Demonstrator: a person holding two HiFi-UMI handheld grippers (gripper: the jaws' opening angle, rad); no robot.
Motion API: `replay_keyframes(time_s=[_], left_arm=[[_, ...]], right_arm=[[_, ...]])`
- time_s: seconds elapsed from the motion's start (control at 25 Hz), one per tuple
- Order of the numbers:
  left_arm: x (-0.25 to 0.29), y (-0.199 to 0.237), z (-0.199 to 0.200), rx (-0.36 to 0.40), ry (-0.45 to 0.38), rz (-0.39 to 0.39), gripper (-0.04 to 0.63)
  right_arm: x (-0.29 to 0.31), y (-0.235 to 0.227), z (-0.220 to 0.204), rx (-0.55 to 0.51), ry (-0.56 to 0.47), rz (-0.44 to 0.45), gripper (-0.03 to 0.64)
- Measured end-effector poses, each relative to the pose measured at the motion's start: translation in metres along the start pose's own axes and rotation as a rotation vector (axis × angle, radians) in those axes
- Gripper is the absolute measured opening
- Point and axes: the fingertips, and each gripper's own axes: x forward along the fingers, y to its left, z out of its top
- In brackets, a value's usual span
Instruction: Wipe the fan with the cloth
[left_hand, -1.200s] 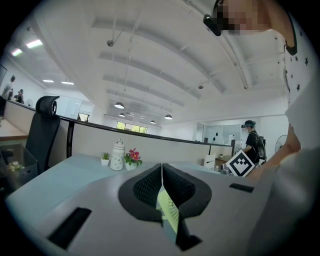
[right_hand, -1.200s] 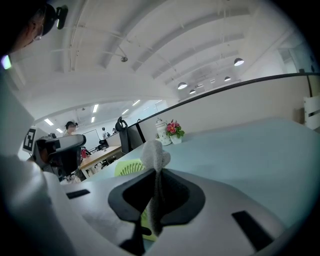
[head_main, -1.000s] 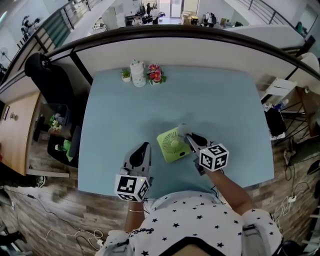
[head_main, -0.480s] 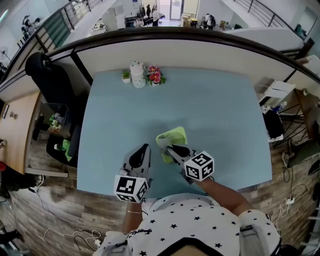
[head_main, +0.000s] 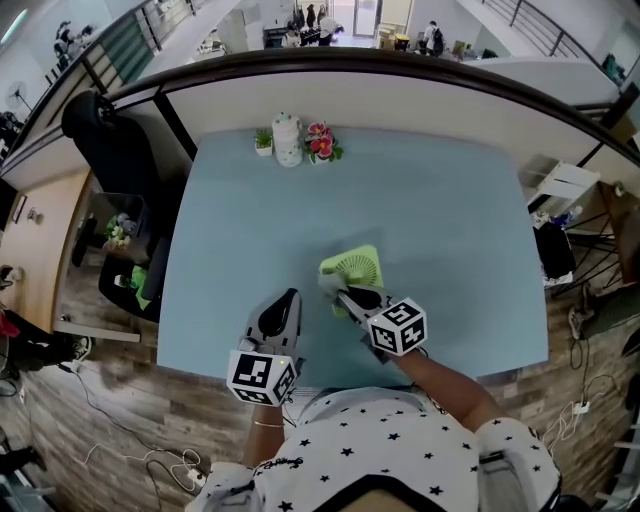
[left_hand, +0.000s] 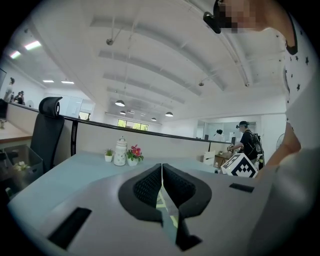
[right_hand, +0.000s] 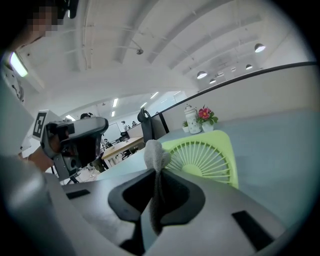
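Note:
A small lime-green fan (head_main: 352, 268) lies on the pale blue table (head_main: 240, 220), its round grille (right_hand: 202, 158) facing up. My right gripper (head_main: 342, 292) is shut on a grey cloth (right_hand: 155, 155), whose bunched end sticks out past the jaws at the fan's near left corner. In the head view the cloth (head_main: 328, 284) shows as a small grey lump at that corner. My left gripper (head_main: 290, 297) hovers to the left of the fan near the table's front edge. Its jaws are pressed together with nothing between them (left_hand: 161, 185).
At the table's far edge stand a white patterned jar (head_main: 287, 139), a small green plant (head_main: 264, 141) and a pot of pink flowers (head_main: 322, 142). A black office chair (head_main: 115, 150) stands off the table's left side. A dark partition rail runs behind the table.
The right gripper with the cloth has swept from the fan's right side across to its near left corner. The fan has shifted a little away from me. The left gripper has stayed put.

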Motion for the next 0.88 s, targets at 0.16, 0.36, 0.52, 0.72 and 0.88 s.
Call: replay_keyframes(time_s=[0.16,0.36,0.52,0.72,0.88], left_arm=[[0.001,-0.006,-0.003,-0.001,0.007,-0.016,0.032],[0.003,-0.014,0.000,0.008,0.000,-0.030,0.031],[0.001,-0.018,0.005,0.011,-0.007,-0.012,0.031],[-0.004,-0.021,0.006,-0.002,-0.007,0.031,0.032],[-0.004,-0.029,0.009,-0.007,-0.013,0.050,0.031]], right_arm=[[-0.015,-0.021,0.005,0.017,-0.028,-0.063,0.032],[-0.038,-0.055,0.006,0.042,-0.047,-0.154,0.032],[-0.053,-0.075,0.007,0.047,-0.049,-0.193,0.033],[-0.064,-0.093,0.001,0.063,-0.034,-0.223,0.032],[-0.068,-0.094,0.001,0.063,-0.025,-0.210,0.032]])
